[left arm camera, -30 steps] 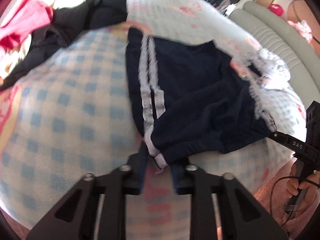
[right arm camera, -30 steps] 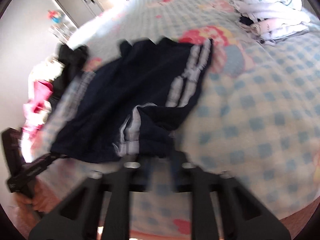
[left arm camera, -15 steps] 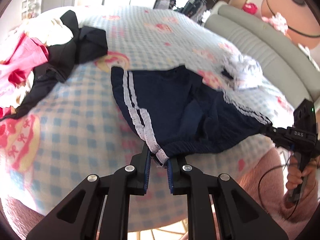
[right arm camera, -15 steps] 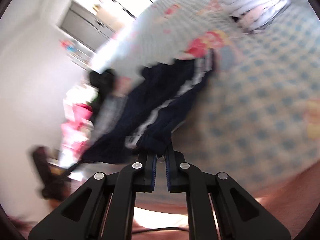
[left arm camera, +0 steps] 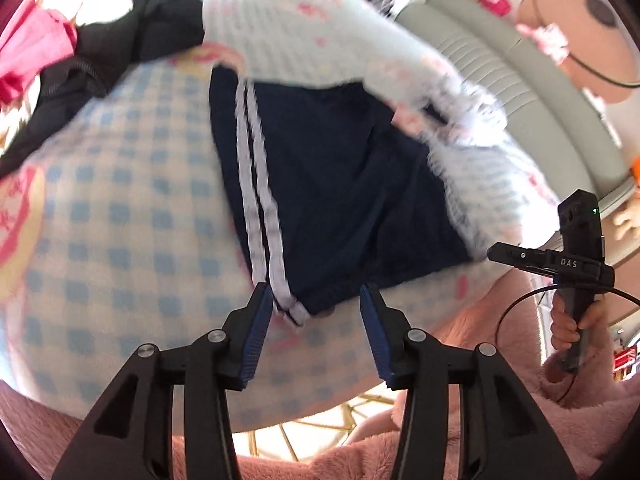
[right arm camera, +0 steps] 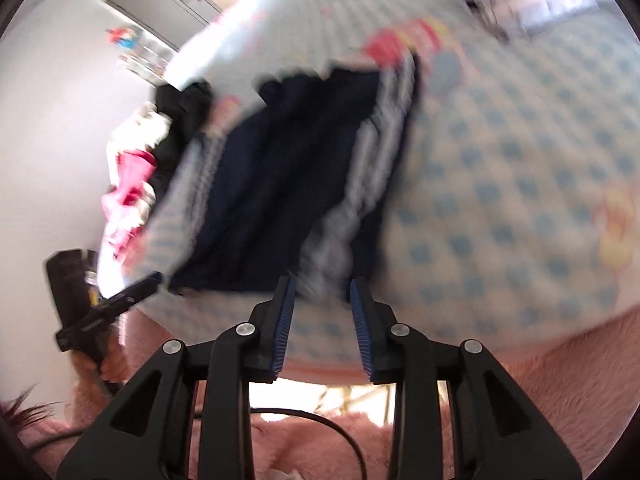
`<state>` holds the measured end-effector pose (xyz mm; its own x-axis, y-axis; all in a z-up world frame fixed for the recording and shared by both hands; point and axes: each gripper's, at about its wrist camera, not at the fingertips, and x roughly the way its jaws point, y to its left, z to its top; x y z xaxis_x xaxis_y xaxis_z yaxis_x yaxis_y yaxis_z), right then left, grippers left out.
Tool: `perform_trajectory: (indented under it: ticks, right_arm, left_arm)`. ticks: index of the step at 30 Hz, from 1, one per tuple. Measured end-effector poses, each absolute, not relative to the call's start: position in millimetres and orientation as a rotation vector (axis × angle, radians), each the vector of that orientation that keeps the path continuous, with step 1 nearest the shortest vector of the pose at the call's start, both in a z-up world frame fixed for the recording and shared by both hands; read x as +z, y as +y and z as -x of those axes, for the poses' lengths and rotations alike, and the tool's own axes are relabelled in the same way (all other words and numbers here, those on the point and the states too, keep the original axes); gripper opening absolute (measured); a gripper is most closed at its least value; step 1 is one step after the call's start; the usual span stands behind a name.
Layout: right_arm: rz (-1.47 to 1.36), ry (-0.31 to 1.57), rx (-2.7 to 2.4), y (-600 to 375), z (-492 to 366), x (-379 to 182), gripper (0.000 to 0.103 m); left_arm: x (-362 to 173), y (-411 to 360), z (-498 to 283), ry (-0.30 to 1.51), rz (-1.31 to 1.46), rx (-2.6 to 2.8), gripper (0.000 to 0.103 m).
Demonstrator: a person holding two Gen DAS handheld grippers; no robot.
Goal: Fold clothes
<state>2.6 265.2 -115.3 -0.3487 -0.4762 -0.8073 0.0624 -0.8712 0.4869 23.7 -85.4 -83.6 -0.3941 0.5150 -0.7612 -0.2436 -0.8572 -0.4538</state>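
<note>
Now the navy blue shorts with white side stripes (left arm camera: 344, 184) lie spread flat on the blue-and-white checked bedspread (left arm camera: 120, 216), waistband at the near edge. The left gripper (left arm camera: 316, 308) has its blue-padded fingers wide apart, straddling the striped waistband corner, gripping nothing. The right gripper (right arm camera: 322, 296) is parted too, sitting just at the shorts' near hem in a blurred view, with nothing pinched between its pads. Far left, a heap of black and pink clothes (left arm camera: 72, 48); far right, a white folded pile (left arm camera: 452, 108) near the shorts.
</note>
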Motion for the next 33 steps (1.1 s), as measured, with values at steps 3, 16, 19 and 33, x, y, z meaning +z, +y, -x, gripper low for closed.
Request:
perform_trajectory:
  ticks: [3,16,19,33]
  right_arm:
    - [-1.495,-0.515,-2.325,264.7,4.5,-105.5,0.037]
    - [-1.538,-0.349,-2.322,257.1,44.7,-99.5,0.038]
    - [-1.391,-0.196,-2.326,231.0,75.9,-67.9,0.043]
    - [-1.506,-0.100,-2.281,167.6,186.5,-122.9,0.046]
  left_arm:
    - [-83.4,-85.0,-15.4,-0.403,1.343,2.286,0.047]
    - [-94.3,-71.0,42.3,-0.226,1.461,2.394,0.045]
    - [-78.0,-76.1,77.4,-0.211,1.377,2.477,0.048]
    - [-134.8,-64.5,171.5,-0.105,1.490,2.620,0.023]
